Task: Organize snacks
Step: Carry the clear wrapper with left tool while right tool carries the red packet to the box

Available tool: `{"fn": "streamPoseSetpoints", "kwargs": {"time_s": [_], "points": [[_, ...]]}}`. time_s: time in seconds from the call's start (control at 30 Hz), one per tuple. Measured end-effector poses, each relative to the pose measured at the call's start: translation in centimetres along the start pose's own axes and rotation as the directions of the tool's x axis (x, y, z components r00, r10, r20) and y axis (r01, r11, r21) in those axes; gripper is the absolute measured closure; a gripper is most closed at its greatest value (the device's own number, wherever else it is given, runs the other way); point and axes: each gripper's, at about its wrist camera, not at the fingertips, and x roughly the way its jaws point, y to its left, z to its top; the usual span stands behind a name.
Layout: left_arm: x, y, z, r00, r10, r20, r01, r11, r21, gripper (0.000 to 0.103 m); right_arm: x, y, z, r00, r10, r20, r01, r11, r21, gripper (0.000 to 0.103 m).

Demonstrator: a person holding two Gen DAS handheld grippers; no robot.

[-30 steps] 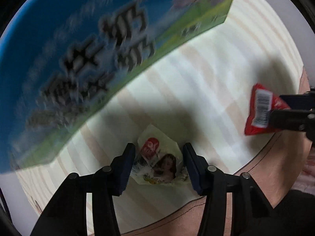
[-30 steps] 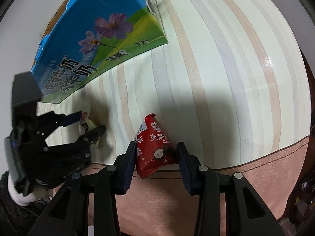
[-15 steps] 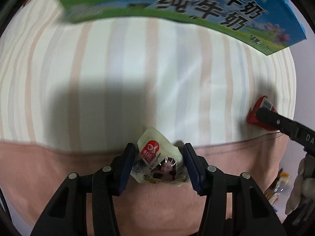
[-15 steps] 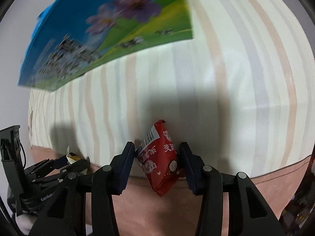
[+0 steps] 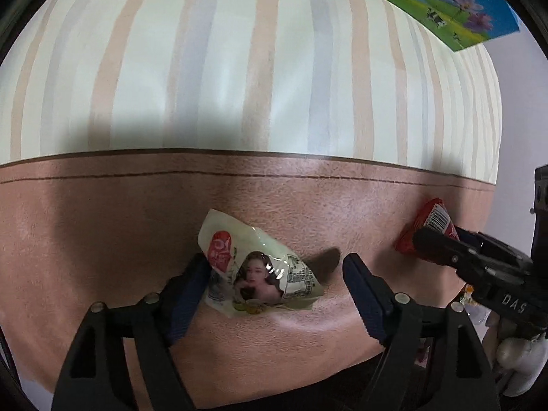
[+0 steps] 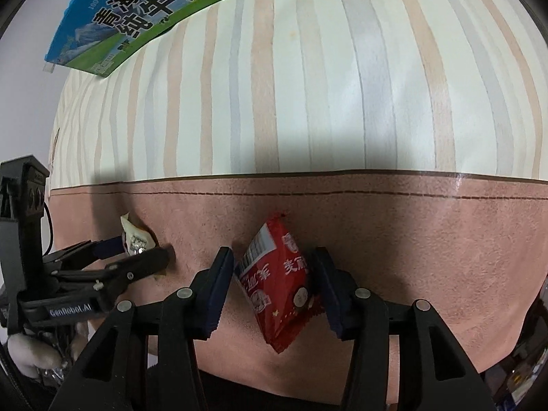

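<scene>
Left wrist view: the left gripper (image 5: 275,279) points steeply down over the pinkish-brown leather-look border of the worktop (image 5: 102,239). Its jaws have just been opening; the crinkled pale-green snack packet printed with a portrait and a red logo (image 5: 260,270) lies between them, against the left pad and clear of the right one. At the right edge the right gripper (image 5: 431,239) appears side-on, with the small red foil snack packet bearing a barcode (image 5: 430,221) at its tip. A blue-and-green milk carton with flowers (image 5: 455,3) lies at the far corner of the striped cream worktop surface.

Right wrist view: the right gripper (image 6: 274,274) shows what the side view hides, namely that its jaws, just opening, stand a little apart from the red packet (image 6: 281,287), which lies tilted on the brown border between them. The left gripper (image 6: 137,251) appears at the left beside the pale packet (image 6: 135,238). The carton's (image 6: 147,10) printed face is readable here.
</scene>
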Motion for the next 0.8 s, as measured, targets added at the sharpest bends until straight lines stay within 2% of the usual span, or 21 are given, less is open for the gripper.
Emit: {"fn": "streamPoseSetpoints", "kwargs": {"time_s": [0.07,0.17,0.23,0.33,0.43,0.5,0.7,0.8], "points": [[0.3,-0.7,0.0,1.0,0.015,0.003,-0.015,1.0,0.009,0.025,0.3,0.0,0.0,1.0,-0.001,-0.002,0.001,1.0,0.005,0.05],[0.0,-2.3,1.0,0.994,0.108,0.019,-0.109,0.993,0.041,0.042,0.6,0.3,0.1,1.0,-0.011,0.002,0.011,1.0,-0.001,0.05],[0.0,-3.3,0.8,0.99,0.134,0.033,-0.136,0.989,0.052,0.044,1.0,0.8,0.0,0.999,-0.047,0.006,0.047,0.998,-0.029,0.056],[0.3,-5.0,0.3,0.984,0.171,0.058,-0.175,0.982,0.07,0.044,1.3,1.6,-0.2,0.997,-0.079,0.021,0.08,0.995,-0.065,0.057],[0.5,-5.9,-1.5,0.983,0.168,0.075,-0.173,0.983,0.063,0.044,0.7,1.9,-0.4,0.996,-0.077,0.044,0.08,0.994,-0.069,0.059],[0.0,-4.9,-2.4,0.986,0.152,0.074,-0.156,0.986,0.055,0.044,0.1,2.1,-0.6,0.996,-0.066,0.059,0.07,0.995,-0.065,0.062],[-2.0,-5.8,-3.1,0.986,0.13,0.105,-0.135,0.99,0.041,0.044,-2.4,1.9,-0.9,0.996,-0.016,0.089,0.021,0.998,-0.063,0.063],[-4.2,-6.9,-2.7,0.985,0.101,0.137,-0.107,0.994,0.034,0.044,-3.9,2.1,-0.7,0.994,0.029,0.101,-0.023,0.998,-0.059,0.064]]}}
